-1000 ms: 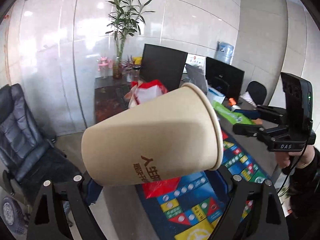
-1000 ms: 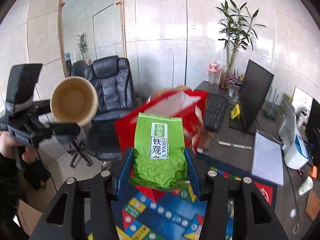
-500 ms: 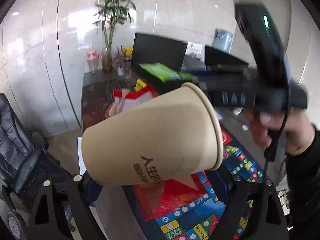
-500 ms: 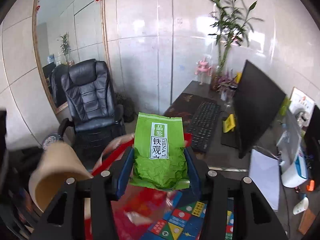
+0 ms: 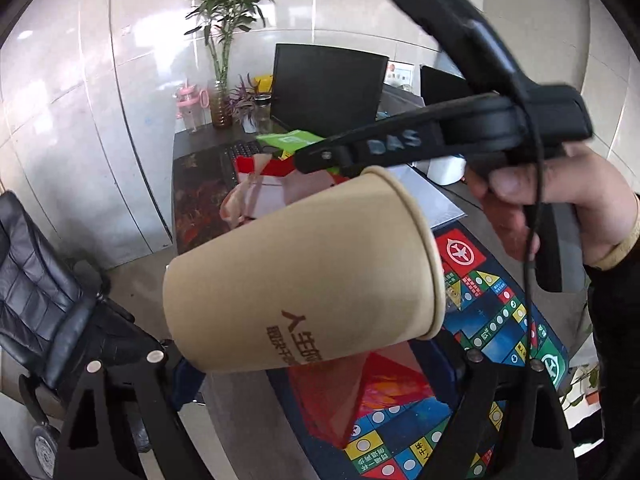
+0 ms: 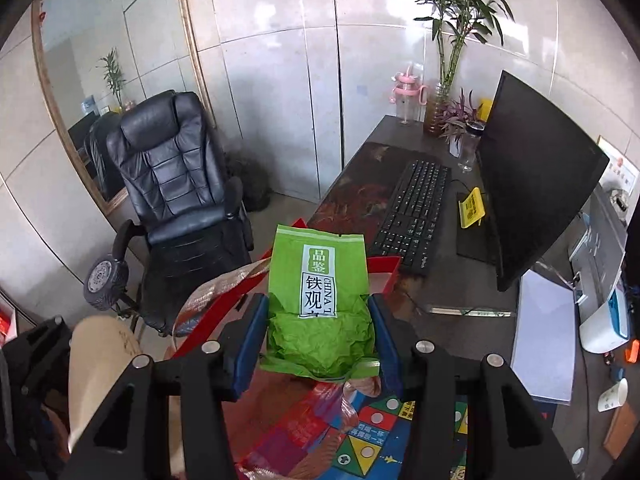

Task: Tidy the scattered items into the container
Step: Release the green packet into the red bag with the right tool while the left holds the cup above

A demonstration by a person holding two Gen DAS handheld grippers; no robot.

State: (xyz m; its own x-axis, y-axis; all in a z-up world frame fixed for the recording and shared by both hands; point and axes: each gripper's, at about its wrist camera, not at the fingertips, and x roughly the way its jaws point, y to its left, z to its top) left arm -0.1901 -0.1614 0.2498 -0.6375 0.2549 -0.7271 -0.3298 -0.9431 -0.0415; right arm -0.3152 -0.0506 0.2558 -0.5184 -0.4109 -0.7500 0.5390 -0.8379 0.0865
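Two grippers, both loaded. Left gripper at bottom centre of its view: jaws set wide, clamped on the sides of a tan paper cup, cup lying tilted, rim toward frame right. Right gripper at bottom centre of its own view: jaws pulled in narrow, blue pads pinching the crumpled lower half of a green tea packet, packet upright w/ printed label facing the cam.

Just past both: the red gift bag, mouth open, sitting mid-frame on a colourful board-game mat on the desk. Packet hangs directly over the bag opening; cup is near it, slightly lower-left.

Farther back: keyboard, black monitor, bamboo plant upper right, office chair at left.

Step, as I read it: carry done, drop-in pending. Next move prob. needs the packet lowered into the mouth, then the pads let go; cup follows once the right tool clears, since the tools crowd each other here.
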